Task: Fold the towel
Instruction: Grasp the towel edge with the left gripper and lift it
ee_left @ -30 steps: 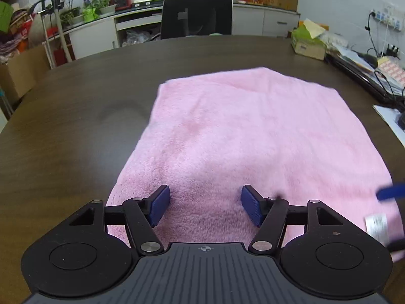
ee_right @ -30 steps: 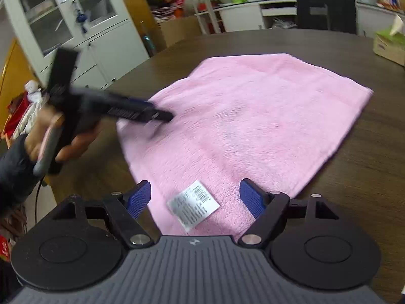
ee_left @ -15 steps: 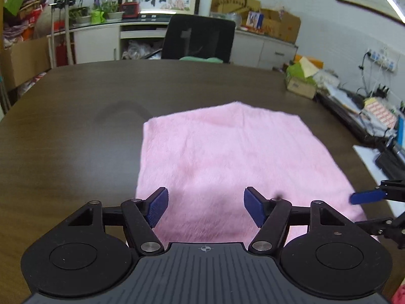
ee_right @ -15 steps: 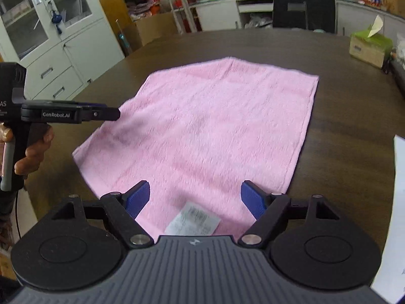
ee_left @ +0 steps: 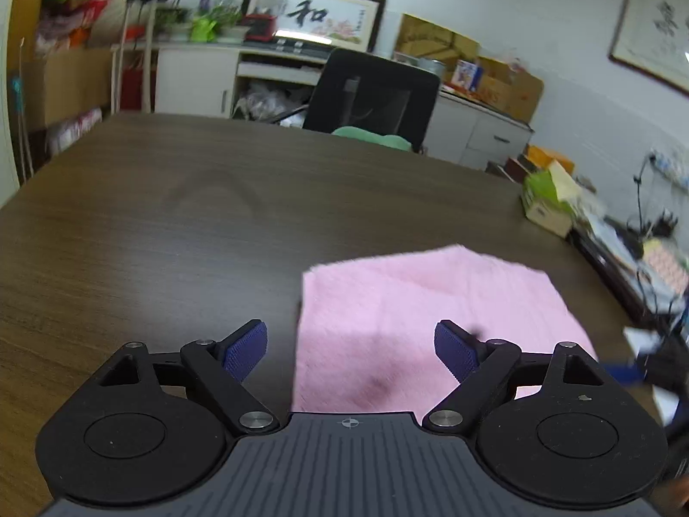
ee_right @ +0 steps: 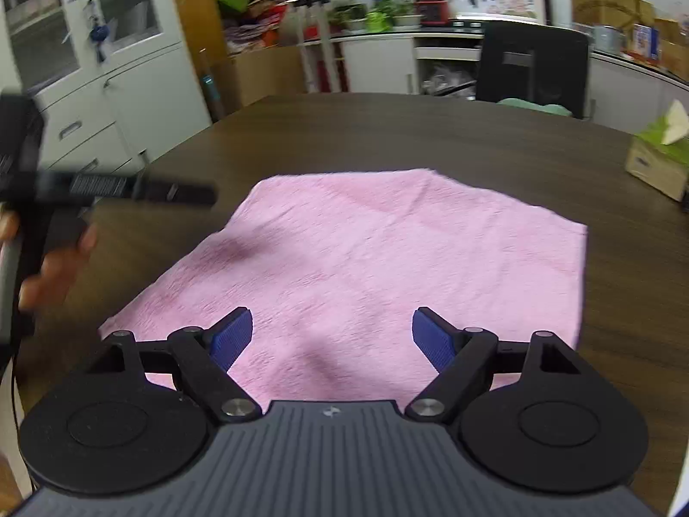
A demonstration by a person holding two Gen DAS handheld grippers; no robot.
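The pink fluffy terry towel (ee_right: 387, 267) lies flat and spread in one layer on the dark brown wooden table (ee_right: 430, 133), with no fold made yet. It looks soft, light and limp, so I judge it will hang and bend as soon as it is lifted; it will not keep any shape. The best places to take hold seem to be the two near corners, one for each side, so the edge stays straight when it is carried over. Its long axis runs away from the cameras toward the black office chair (ee_right: 534, 64), slightly turned to the right. The left gripper (ee_left: 349, 351) hovers over the near left edge, fingers spread wide and empty. The right gripper (ee_right: 331, 338) is over the near edge, fingers also wide apart, holding nothing.
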